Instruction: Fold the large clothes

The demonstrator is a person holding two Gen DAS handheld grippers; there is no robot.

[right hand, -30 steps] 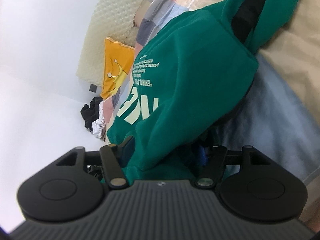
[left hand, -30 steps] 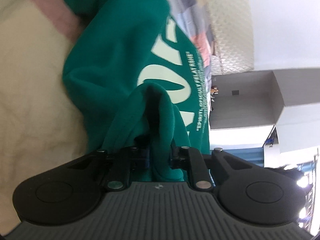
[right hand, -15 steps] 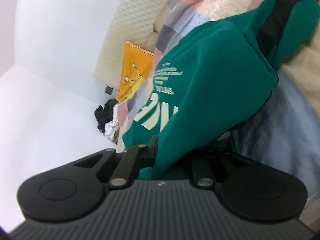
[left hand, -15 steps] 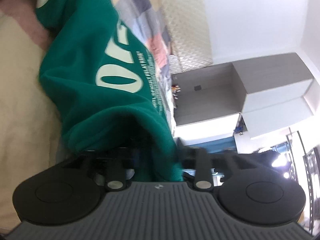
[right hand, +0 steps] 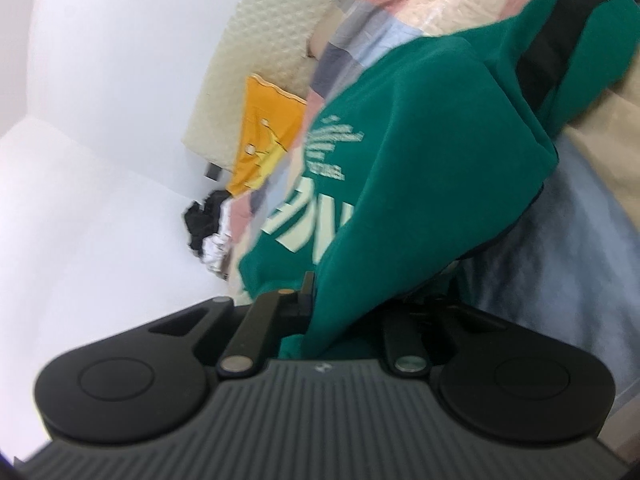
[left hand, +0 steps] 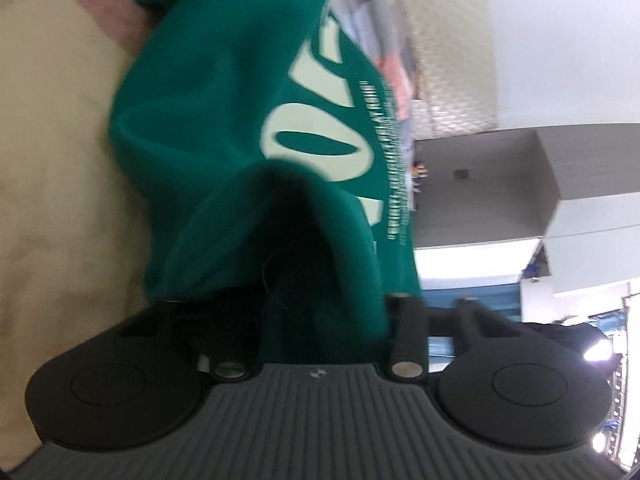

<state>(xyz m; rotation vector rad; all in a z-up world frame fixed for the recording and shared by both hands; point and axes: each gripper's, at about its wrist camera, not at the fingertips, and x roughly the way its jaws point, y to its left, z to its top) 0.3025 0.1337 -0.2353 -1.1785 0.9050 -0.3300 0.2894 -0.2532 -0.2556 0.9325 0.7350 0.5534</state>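
Garment: you hold a green sweatshirt (left hand: 224,92) with pale lettering by one edge in each gripper; the cloth runs away from both cameras and drapes over the patchwork quilt (right hand: 384,12).
Left gripper (left hand: 316,312): your jaws are closed on a bunched fold of the sweatshirt; the fabric hides the fingertips, and a dark hollow of cloth sits directly ahead of them.
Right gripper (right hand: 344,312): your jaws clamp another edge of the sweatshirt (right hand: 432,148); the cloth covers the right finger, and only the left finger shows beside the fold.
Black stripe (right hand: 552,44): it runs along the sweatshirt's far part, beyond the lettering.
Quilt surroundings: an orange cushion (right hand: 264,136) lies at the quilt's far edge, against a cream textured headboard (right hand: 276,28). A black-and-white heap of clothing (right hand: 210,228) sits just beside the cushion.
Focus: both views are blurred; small print on the sweatshirt is unreadable.
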